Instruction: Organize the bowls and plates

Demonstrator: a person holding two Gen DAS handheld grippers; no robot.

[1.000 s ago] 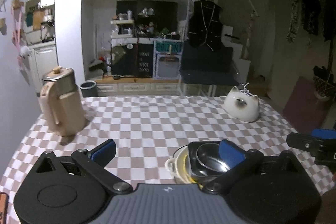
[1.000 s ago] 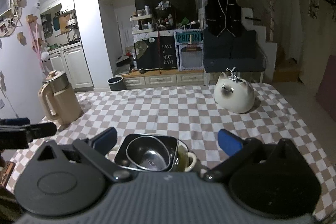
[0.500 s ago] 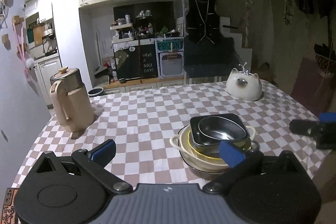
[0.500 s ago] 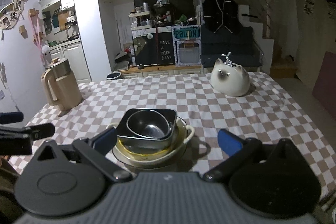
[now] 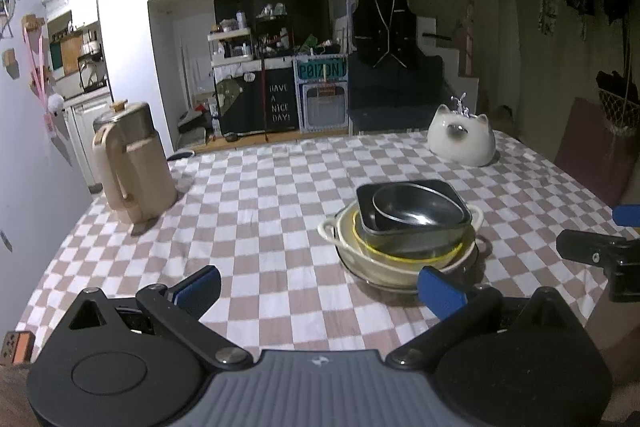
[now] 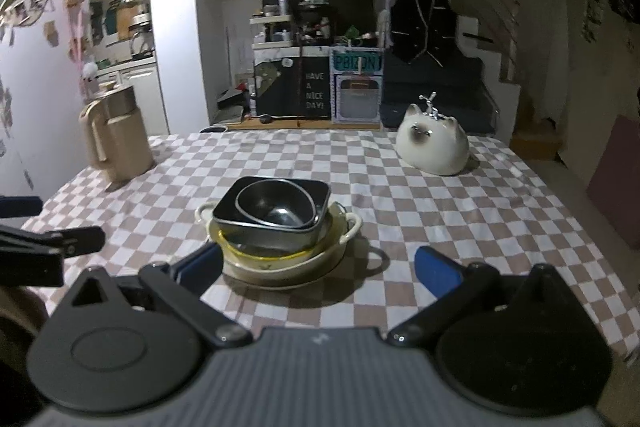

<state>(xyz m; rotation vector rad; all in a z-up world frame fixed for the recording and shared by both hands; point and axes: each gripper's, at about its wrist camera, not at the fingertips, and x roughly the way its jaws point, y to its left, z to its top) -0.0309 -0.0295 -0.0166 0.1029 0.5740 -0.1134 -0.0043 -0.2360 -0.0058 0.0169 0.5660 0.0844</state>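
Observation:
One nested stack of dishes stands on the checkered tablecloth. A round steel bowl (image 5: pixel 416 213) (image 6: pixel 274 207) lies in a dark square dish (image 5: pixel 404 191) (image 6: pixel 316 193), over a yellow-rimmed bowl (image 5: pixel 400 255) (image 6: pixel 256 253), inside a cream two-handled bowl (image 5: pixel 332 227) (image 6: pixel 352 223). My left gripper (image 5: pixel 318 285) is open and empty, hanging back near the table's front edge with the stack ahead to its right. My right gripper (image 6: pixel 318 265) is also open and empty, with the stack just ahead to its left. Each gripper shows at the edge of the other's view.
A beige thermos jug (image 5: pixel 132 163) (image 6: pixel 116 135) stands at the table's far left. A white cat-shaped ceramic piece (image 5: pixel 460 141) (image 6: pixel 434 145) sits at the far right. Shelves, cabinets and a hanging dark vest lie beyond the table (image 5: pixel 260 195).
Both grippers have drawn back from the stack toward the table's near edge and risen, so the stack now shows whole. Both stay open and empty.

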